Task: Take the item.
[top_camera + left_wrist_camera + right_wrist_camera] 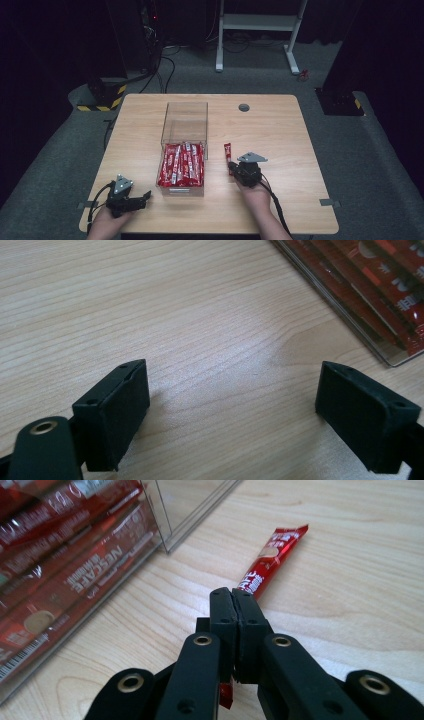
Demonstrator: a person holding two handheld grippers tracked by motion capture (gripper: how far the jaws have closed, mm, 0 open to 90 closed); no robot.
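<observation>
Two tools: right tool (234,605) clamps one red sachet (272,555) (left tool (230,415) gapes, holding nothing).

A dark lab or studio: wooden table (280,130) on grey carpet, floor cables (165,70), hazard-striped stand bases (102,97).

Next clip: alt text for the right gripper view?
The right gripper has its black jaws shut on a slim red coffee stick sachet lying on the light wooden table. A clear plastic box of similar red sachets stands to the left.
</observation>
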